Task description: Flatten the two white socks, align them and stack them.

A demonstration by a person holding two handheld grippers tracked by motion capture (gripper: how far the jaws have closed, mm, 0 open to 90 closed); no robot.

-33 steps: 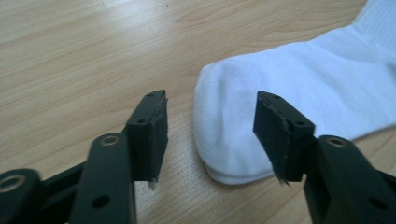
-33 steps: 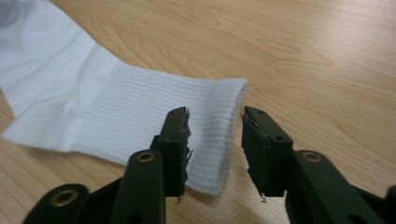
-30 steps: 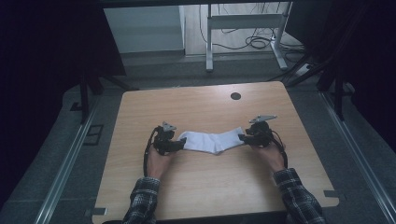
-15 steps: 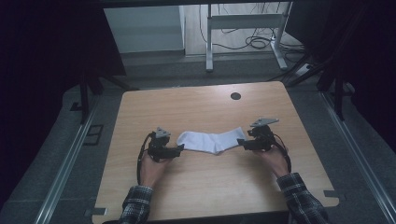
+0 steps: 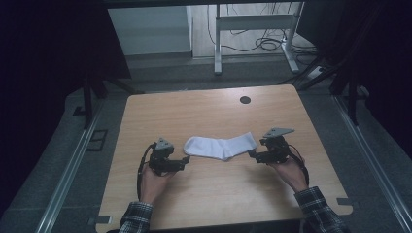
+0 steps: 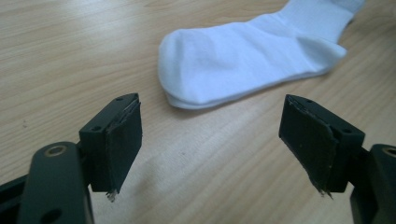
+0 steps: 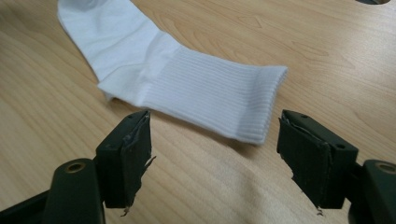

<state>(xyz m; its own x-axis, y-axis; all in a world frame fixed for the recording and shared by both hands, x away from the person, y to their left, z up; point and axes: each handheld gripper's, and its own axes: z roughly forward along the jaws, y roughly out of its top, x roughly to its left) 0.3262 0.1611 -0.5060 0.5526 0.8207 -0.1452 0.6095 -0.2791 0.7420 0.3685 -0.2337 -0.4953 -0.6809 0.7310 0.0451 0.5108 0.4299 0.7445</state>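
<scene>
Left tool sits low over the desk, held from below by the left hand. Its jaws stand wide and have just been opening; nothing lies between them. In the left gripper view the same tool looks at bare wood, with the rounded toe of the sock just beyond the jaw tips, not touching them.

Sock: white, flat on the desk, lying crosswise between the two tools, toe toward the left, ribbed cuff toward the right. It looks like two layers at the toe edge, possibly a pair stacked, though the view is too soft to be sure.

Right tool faces the cuff end, held by the right hand. Jaws wide, just been opening, empty. In the right gripper view this tool has the cuff of the sock just ahead of the jaw tips, clear of both pads.

A dark round hole sits at the desk's far edge.
</scene>
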